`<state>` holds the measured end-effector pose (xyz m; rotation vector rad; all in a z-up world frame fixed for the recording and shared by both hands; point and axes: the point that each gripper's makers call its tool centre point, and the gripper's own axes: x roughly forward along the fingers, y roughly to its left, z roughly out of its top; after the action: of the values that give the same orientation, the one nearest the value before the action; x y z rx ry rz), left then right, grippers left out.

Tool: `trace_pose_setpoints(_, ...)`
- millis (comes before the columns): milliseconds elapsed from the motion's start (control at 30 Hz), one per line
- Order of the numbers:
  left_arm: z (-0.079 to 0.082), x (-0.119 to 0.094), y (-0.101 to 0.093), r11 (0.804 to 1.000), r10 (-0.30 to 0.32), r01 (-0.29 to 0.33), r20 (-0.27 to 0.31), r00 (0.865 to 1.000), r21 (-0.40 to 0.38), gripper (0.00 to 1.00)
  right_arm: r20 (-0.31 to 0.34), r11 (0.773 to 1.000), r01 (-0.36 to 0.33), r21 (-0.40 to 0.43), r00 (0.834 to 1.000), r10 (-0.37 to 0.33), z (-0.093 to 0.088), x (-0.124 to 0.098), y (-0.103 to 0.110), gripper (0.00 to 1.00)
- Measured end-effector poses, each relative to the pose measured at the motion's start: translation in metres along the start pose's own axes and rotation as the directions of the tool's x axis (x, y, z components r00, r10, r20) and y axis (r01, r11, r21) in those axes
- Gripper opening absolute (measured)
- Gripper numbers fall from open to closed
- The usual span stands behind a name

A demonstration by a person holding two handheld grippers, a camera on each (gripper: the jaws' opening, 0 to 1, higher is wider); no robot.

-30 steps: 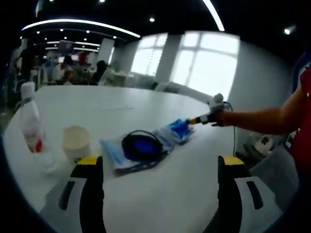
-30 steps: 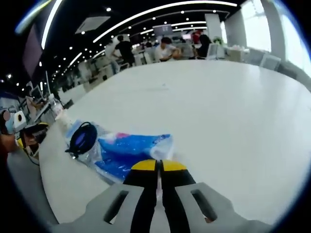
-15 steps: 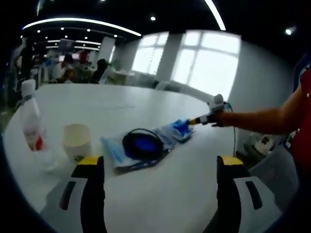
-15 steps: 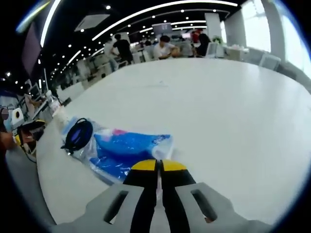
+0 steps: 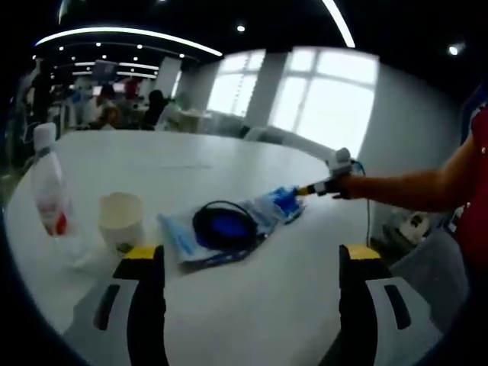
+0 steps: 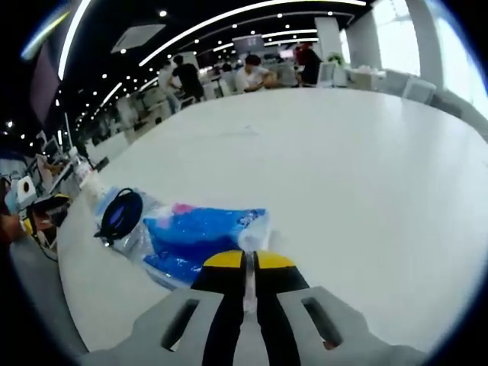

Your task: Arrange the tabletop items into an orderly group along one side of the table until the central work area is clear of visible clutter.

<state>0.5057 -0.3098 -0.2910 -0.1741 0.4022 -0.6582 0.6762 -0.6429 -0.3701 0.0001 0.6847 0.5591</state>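
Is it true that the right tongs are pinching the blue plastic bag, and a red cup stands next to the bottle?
Not quite. The cup is white, not red, as the left gripper view shows. The right tongs are pinching the blue plastic bag, and the cup stands beside the bottle.

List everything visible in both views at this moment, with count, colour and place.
Table: one, white, large.
Plastic bag: one, clear with blue contents, lying flat, corner pinched by the right gripper.
Cable coil: one, black, on the bag.
Paper cup: one, cream, upright beside the bag.
Bottle: one, clear with red label, upright beyond the cup.
People: several, seated at far desks.
Left gripper: open, yellow-tipped.
Right gripper: shut on the bag.
Forearm: one, behind the right gripper.
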Motion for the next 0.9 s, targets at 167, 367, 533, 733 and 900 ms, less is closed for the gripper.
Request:
trace_pose_setpoints(167,-0.001,0.0,-0.001,1.0,-0.003,0.003,-0.002,1.0,0.001,0.91,-0.01,1.0,0.001,0.013,1.0,-0.001,-0.003,0.0,0.0,0.06)
trace_pose_setpoints(367,-0.001,0.0,0.0,1.0,-0.002,0.002,-0.004,1.0,0.001,0.91,0.0,1.0,0.007,0.022,1.0,-0.007,-0.001,-0.003,-0.002,0.07)
trace_pose_setpoints(533,-0.001,0.0,-0.002,1.0,-0.006,0.006,-0.006,1.0,0.002,0.91,0.0,1.0,0.014,0.021,1.0,-0.014,-0.001,-0.005,-0.004,0.08)
trace_pose_setpoints(733,-0.002,0.001,-0.001,1.0,-0.006,0.006,-0.006,1.0,-0.001,0.91,-0.004,1.0,0.019,0.022,1.0,-0.019,-0.003,-0.009,-0.005,0.08)
trace_pose_setpoints(900,-0.002,0.001,-0.003,1.0,-0.012,0.012,-0.008,1.0,0.001,0.91,0.004,0.999,0.029,0.025,1.0,-0.029,-0.003,-0.017,-0.008,0.09)
